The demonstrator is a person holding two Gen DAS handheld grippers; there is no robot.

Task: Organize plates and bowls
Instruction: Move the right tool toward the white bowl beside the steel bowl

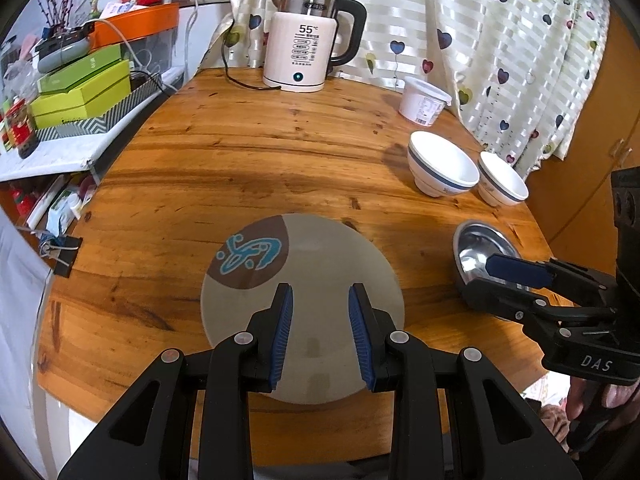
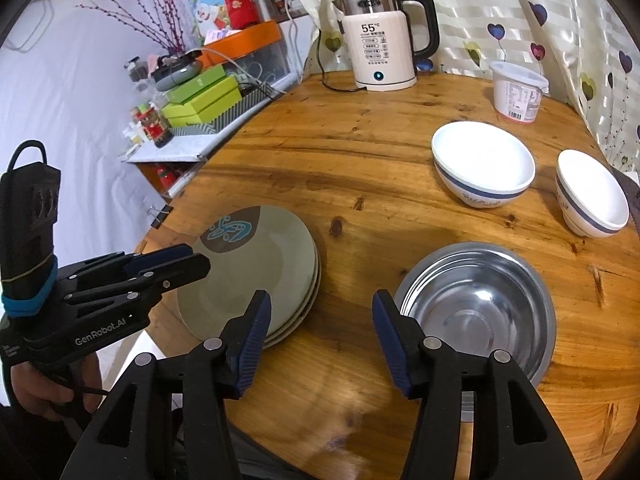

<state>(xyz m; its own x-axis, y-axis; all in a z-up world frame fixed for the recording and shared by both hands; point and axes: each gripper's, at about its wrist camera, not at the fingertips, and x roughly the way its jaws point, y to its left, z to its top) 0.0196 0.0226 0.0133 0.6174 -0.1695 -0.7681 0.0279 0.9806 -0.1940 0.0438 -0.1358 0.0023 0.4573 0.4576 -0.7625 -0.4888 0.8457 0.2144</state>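
1. The stack of plates (image 2: 256,272) looks finished: the grey-green plates lie one on another, the top one with a brown patch and a blue motif. It lies beneath and ahead of the left gripper (image 1: 320,332) and left of the right gripper (image 2: 320,340).

2. The steel bowls (image 2: 480,312) also seem nested, one rim showing inside another. They sit just right of the right jaws and slightly ahead.

3. The two white bowls are, I judge, what remains. The larger white bowl (image 2: 484,164) and the smaller white bowl (image 2: 592,196) stand apart, side by side, well ahead and right of the right jaws, not yet nested.

4. The left jaws are parted, gripping nothing. They hover over the near half of the top plate; whether the pads touch it cannot be told.

5. The right jaws are spread wide and empty, over bare table (image 2: 360,152) between the plates and the steel bowls. In the left wrist view one blue pad overlaps the steel bowls' rim; contact is unclear.

6. Far beyond both jaws stand a kettle (image 2: 380,36) and a plastic tub (image 2: 516,92).
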